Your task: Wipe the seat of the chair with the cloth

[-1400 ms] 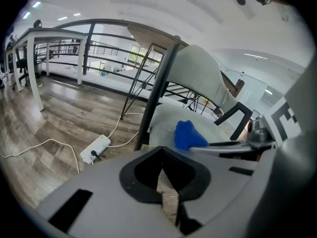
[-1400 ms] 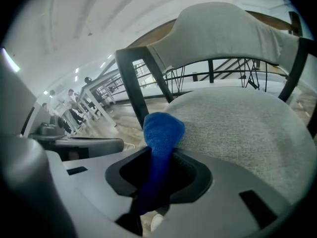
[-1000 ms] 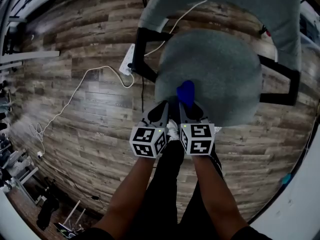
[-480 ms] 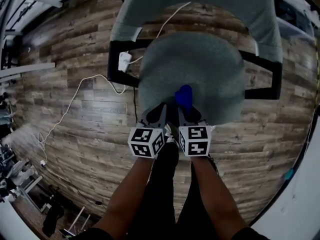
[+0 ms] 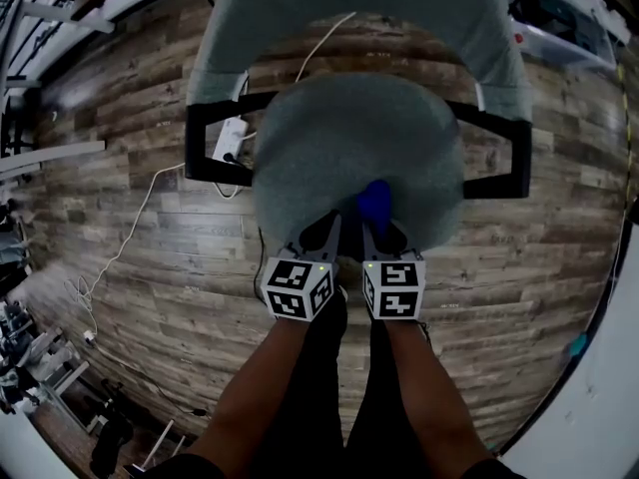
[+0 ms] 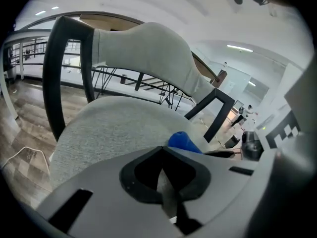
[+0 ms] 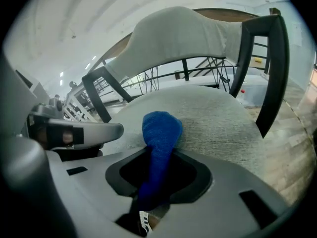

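A grey upholstered chair seat (image 5: 354,148) with black armrests fills the upper middle of the head view. A blue cloth (image 5: 374,204) rests on the seat's near edge, and my right gripper (image 5: 379,230) is shut on it. In the right gripper view the cloth (image 7: 159,142) stands bunched between the jaws, over the seat (image 7: 213,118). My left gripper (image 5: 321,234) hangs beside it at the seat's front edge, jaws shut with nothing between them. The left gripper view shows the seat (image 6: 114,128) ahead and the cloth (image 6: 182,142) to the right.
The chair's grey backrest (image 5: 349,18) rises at the far side. A white power strip (image 5: 232,138) and white cable (image 5: 130,218) lie on the wood floor to the left. The person's dark trousers (image 5: 349,367) stand below the grippers. A white surface (image 5: 599,387) curves at the right.
The view has swung so the chair sits more centred and nearer. Both grippers kept their place at the seat's front edge, the right still holding the cloth.
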Tool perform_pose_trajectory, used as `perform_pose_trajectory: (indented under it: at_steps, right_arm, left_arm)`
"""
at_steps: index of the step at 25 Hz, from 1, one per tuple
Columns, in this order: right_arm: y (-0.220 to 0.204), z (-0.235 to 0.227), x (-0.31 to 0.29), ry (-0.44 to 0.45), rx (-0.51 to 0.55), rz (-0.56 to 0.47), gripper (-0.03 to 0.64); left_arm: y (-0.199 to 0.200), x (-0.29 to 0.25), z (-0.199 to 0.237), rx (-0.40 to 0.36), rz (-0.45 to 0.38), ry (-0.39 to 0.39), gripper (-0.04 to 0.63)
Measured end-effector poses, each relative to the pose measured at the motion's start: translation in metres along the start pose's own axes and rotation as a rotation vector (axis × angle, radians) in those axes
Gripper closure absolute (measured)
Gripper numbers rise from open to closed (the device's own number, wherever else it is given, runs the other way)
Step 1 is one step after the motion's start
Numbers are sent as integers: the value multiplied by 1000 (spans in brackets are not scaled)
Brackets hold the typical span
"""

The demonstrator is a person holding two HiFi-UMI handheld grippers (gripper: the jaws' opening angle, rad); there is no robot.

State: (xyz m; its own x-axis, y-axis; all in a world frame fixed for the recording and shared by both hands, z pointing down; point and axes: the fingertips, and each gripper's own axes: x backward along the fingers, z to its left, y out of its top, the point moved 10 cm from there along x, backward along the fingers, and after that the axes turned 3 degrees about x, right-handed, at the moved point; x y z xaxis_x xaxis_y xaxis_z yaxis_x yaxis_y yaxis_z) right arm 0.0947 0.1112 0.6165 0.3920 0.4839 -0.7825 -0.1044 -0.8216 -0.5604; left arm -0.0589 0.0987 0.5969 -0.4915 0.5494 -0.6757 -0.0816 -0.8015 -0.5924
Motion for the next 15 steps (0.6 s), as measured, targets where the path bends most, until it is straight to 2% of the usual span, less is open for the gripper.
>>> perform_pose_trajectory:
  at_steps: [15]
  right_arm:
    - [-11, -58, 30, -20, 30, -15, 508]
  left_arm:
    - [-13, -32, -57, -51, 71, -58, 588]
